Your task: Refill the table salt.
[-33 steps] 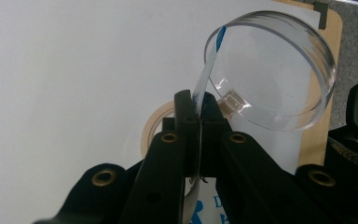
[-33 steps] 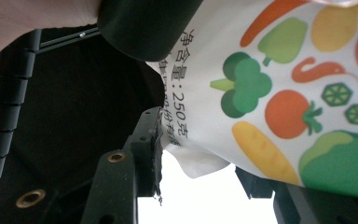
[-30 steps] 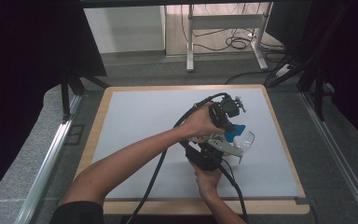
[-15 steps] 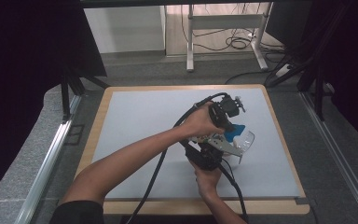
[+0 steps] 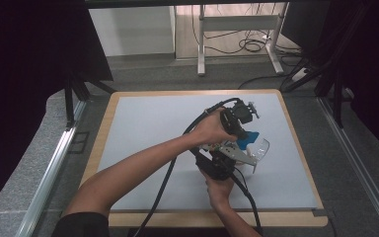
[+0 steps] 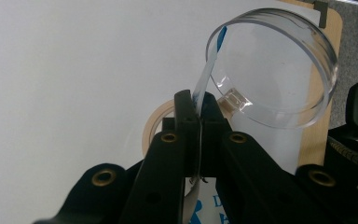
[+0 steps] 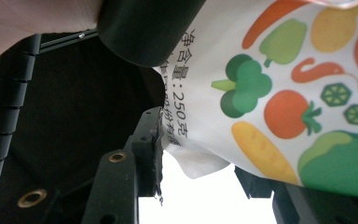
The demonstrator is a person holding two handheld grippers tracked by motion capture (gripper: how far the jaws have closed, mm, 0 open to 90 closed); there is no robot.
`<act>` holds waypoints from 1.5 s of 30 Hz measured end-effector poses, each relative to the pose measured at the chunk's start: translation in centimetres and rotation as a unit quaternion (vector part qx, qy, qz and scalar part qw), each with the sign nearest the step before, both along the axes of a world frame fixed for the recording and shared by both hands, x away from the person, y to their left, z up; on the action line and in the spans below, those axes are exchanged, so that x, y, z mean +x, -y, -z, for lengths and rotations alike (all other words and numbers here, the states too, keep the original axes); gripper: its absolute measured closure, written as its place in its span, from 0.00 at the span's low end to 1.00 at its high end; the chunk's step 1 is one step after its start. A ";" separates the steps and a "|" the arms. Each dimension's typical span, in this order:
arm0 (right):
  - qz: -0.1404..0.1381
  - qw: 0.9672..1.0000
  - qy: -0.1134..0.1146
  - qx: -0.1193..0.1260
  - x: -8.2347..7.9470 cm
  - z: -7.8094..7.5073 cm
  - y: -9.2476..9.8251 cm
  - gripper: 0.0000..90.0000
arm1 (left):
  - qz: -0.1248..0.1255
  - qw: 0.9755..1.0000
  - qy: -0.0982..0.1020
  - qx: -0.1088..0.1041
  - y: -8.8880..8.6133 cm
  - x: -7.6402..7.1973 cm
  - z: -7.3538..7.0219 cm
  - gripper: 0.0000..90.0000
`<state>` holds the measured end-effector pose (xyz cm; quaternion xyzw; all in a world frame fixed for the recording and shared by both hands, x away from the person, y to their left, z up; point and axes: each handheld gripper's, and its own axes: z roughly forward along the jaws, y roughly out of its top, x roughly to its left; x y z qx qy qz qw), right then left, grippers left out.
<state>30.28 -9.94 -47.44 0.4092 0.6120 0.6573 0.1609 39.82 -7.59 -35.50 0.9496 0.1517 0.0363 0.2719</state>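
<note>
Your right gripper has its two black jaws on either side of a white packet printed with colourful vegetables. A black round part sits above it.

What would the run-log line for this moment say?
left gripper: shut on pouch edge | right gripper: around printed pouch, grip unclear | clear round dish: beside pouch on white table
</note>
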 end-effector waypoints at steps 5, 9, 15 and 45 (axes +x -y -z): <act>0.000 1.000 0.001 0.000 0.0 0.0 0.0 0.63 | 0.000 1.000 0.000 0.000 0.0 0.0 0.0 1.00; 0.000 1.000 0.001 -0.001 0.0 0.0 0.0 0.63 | 0.000 1.000 -0.001 0.000 -0.1 0.0 0.0 1.00; -0.002 1.000 -0.001 -0.004 0.0 0.1 0.0 0.64 | -0.001 1.000 -0.002 0.000 -0.1 0.0 0.2 1.00; 0.000 1.000 0.001 -0.003 -0.2 0.1 0.1 0.64 | 0.000 1.000 -0.002 0.001 0.0 -0.1 0.1 1.00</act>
